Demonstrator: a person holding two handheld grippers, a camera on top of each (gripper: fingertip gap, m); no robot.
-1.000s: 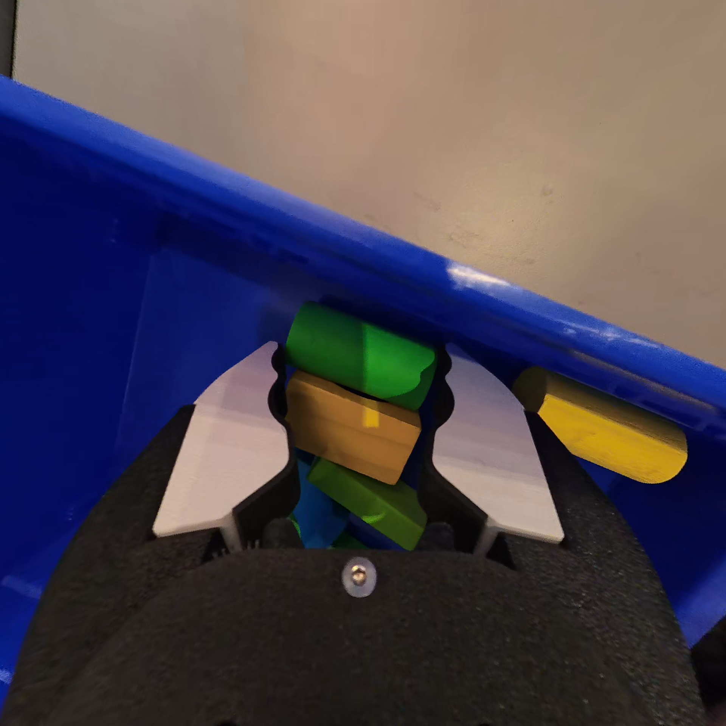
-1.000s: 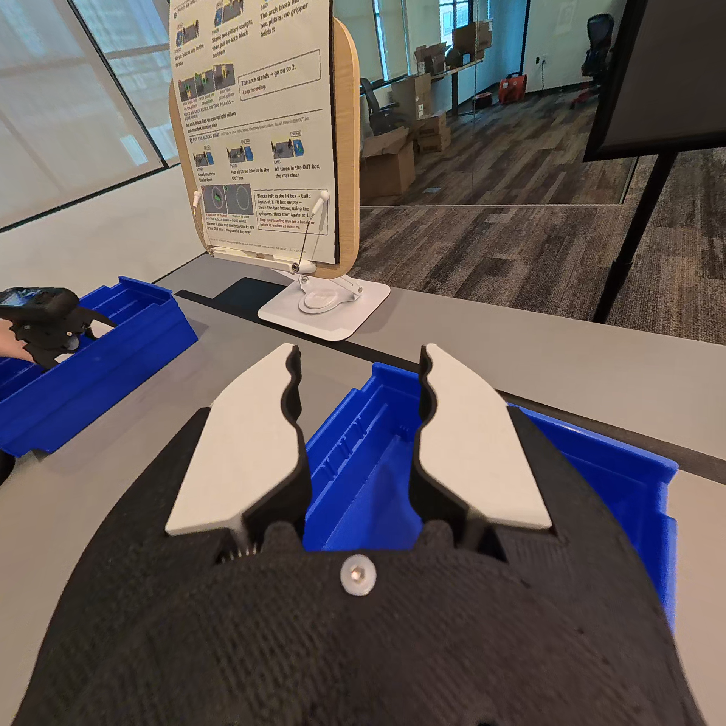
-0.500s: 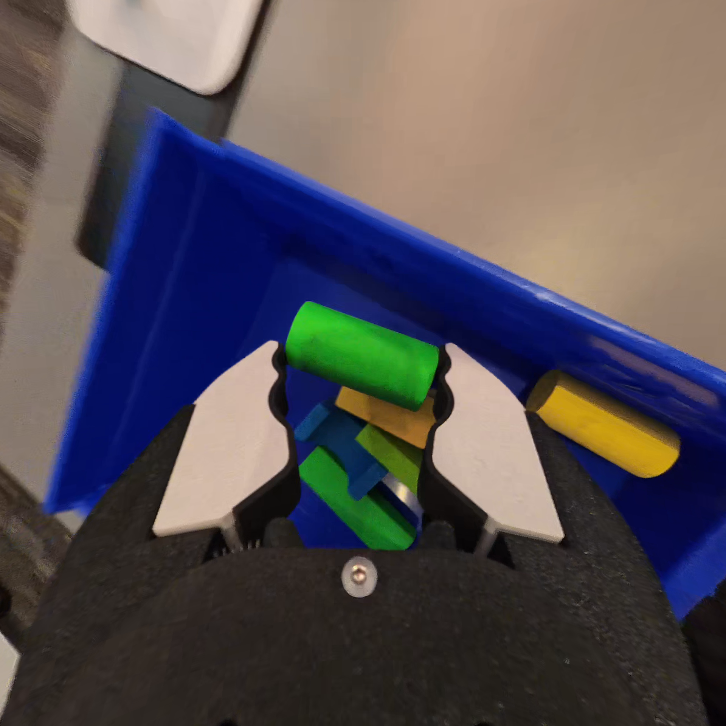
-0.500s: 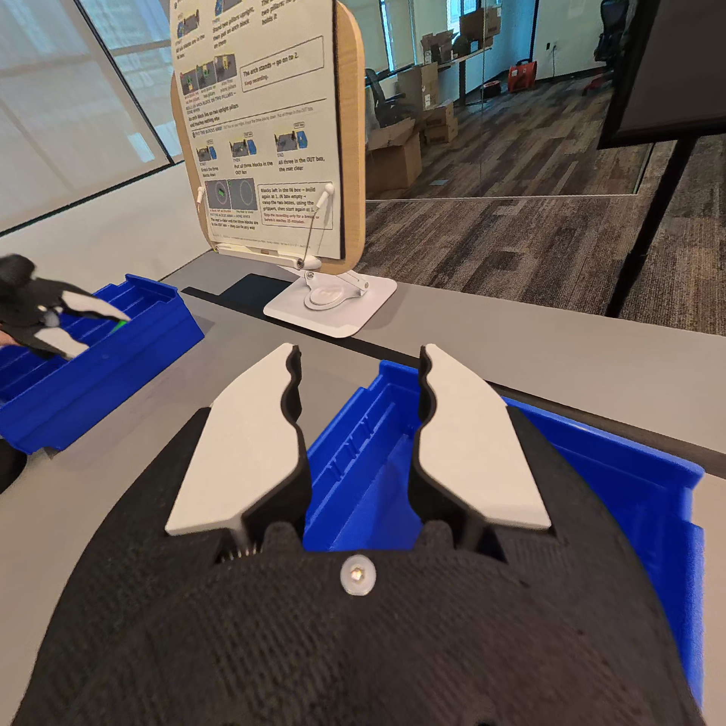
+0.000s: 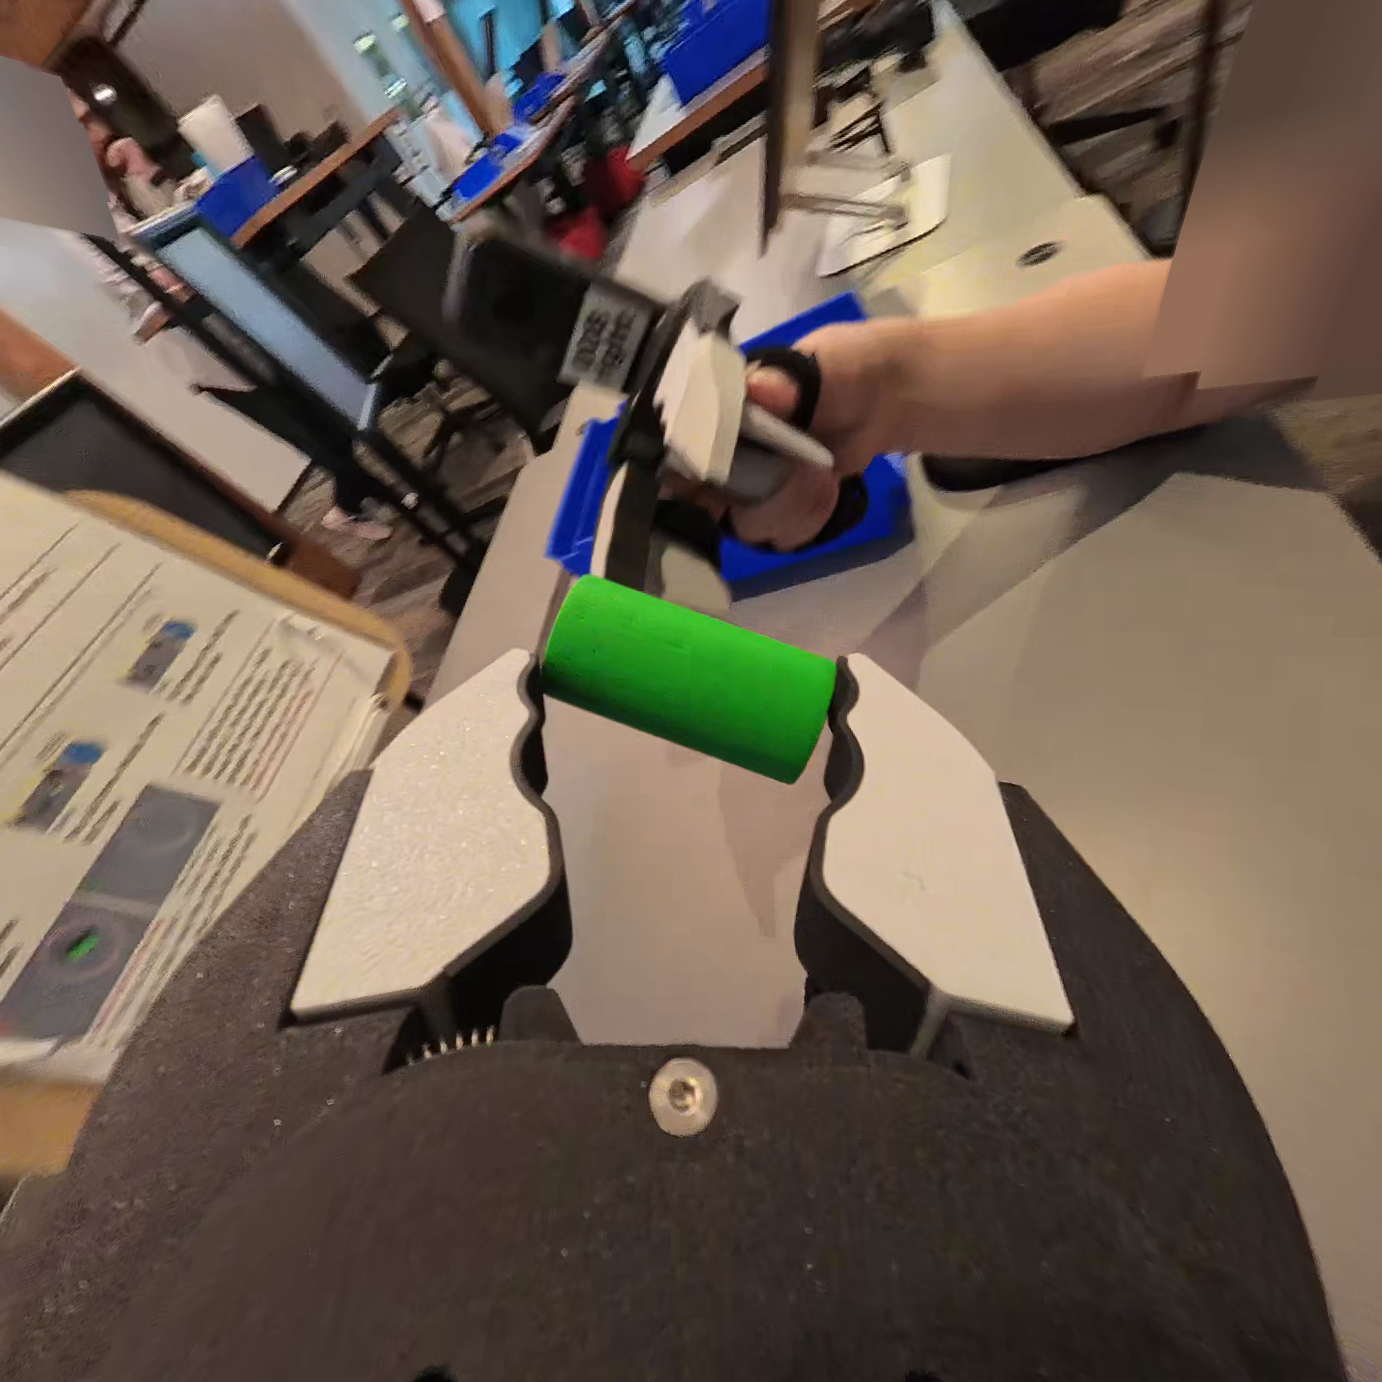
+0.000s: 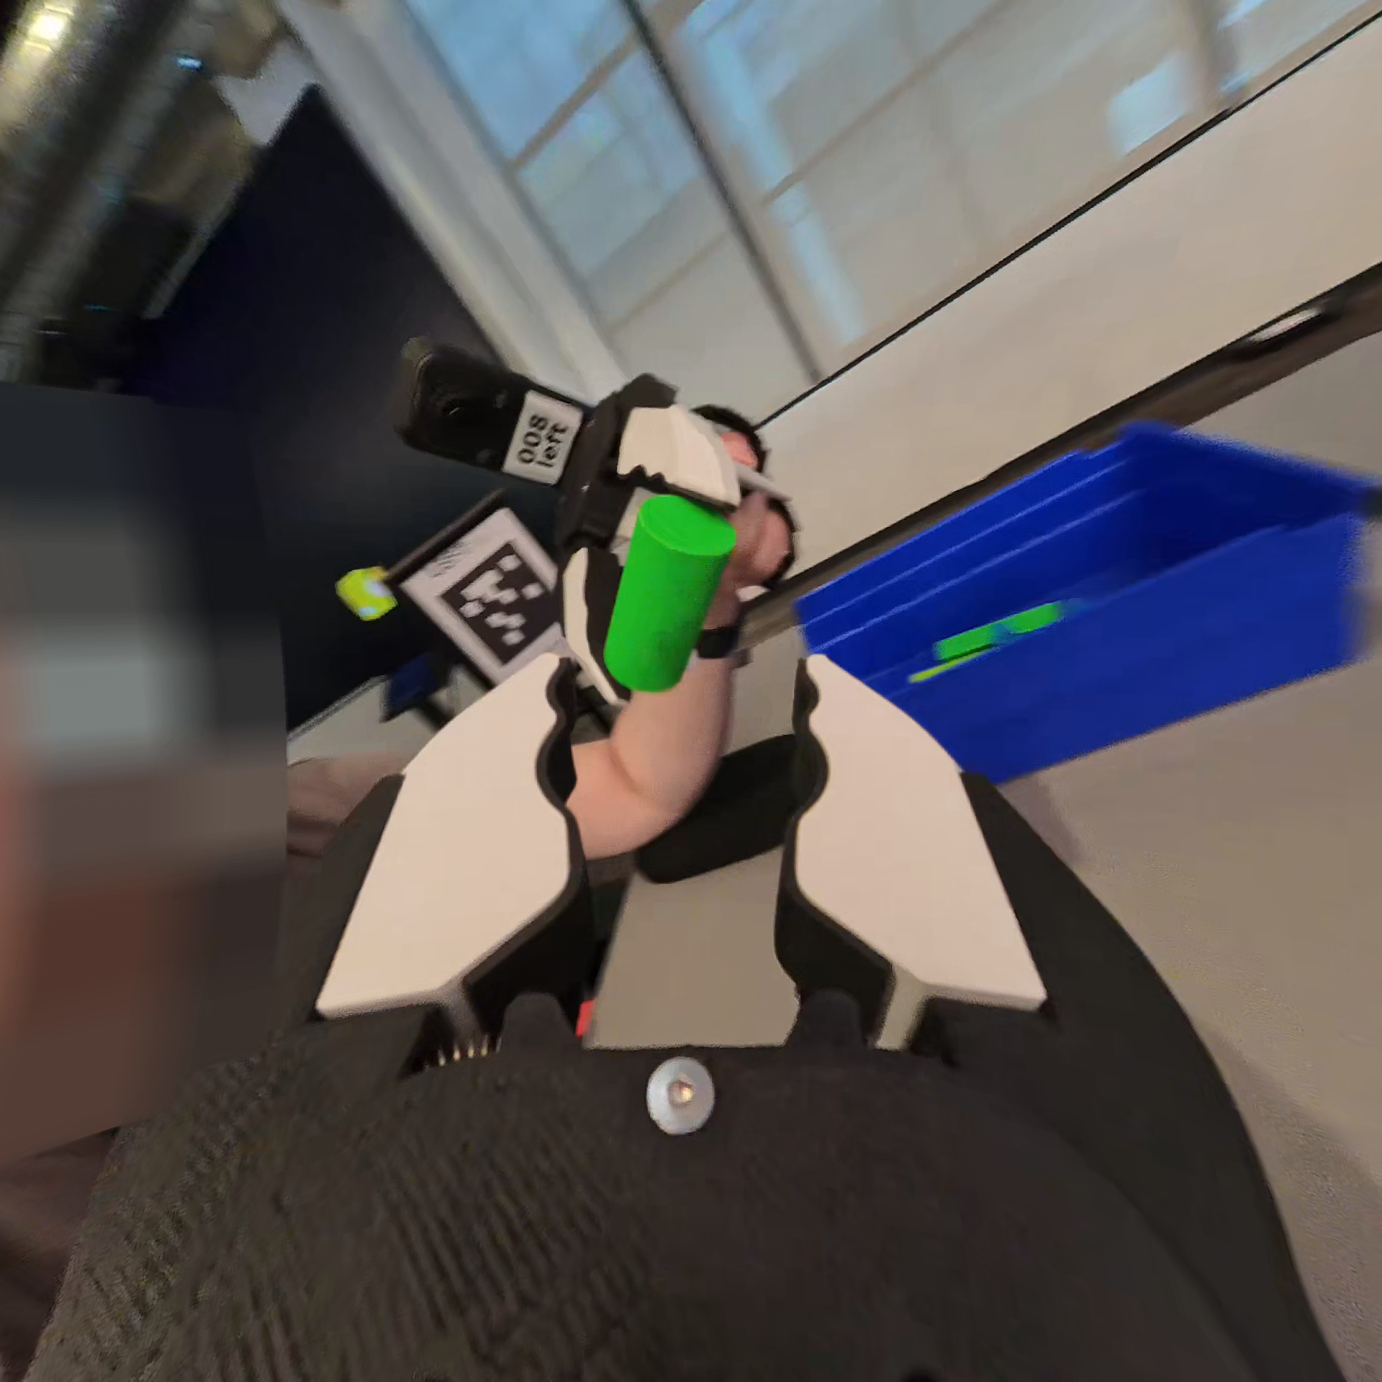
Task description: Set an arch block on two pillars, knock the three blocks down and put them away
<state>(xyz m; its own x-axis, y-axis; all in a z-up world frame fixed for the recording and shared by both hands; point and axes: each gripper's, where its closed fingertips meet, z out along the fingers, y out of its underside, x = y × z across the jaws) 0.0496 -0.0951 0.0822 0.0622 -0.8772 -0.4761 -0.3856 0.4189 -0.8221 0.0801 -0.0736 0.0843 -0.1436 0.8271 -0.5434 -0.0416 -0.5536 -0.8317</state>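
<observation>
My left gripper [image 5: 684,692] is shut on a green cylinder block [image 5: 684,684], held crosswise by its two ends between the fingertips, in the air above the grey table [image 5: 1122,710]. In the right wrist view the same cylinder [image 6: 665,591] stands nearly upright in the left gripper [image 6: 643,553]. My right gripper [image 6: 677,688] is open and empty, and points at the left gripper. It also shows farther off in the left wrist view [image 5: 688,426], held by a hand. A blue bin [image 6: 1122,695] at the right holds green blocks [image 6: 1002,636].
A second blue bin [image 5: 822,553] sits on the table behind the right gripper. An instruction board [image 5: 149,710] stands at the left. A black-and-white marker card [image 6: 493,598] and a small yellow thing [image 6: 364,594] lie beyond the left gripper. The person's forearm [image 6: 650,778] crosses the middle. The tips of one gripper are about 5 cm away from the tips of the other.
My left gripper has lifted the green cylinder out of the blue bin and swung it up over the table. My right gripper has turned from its bin towards the left gripper.
</observation>
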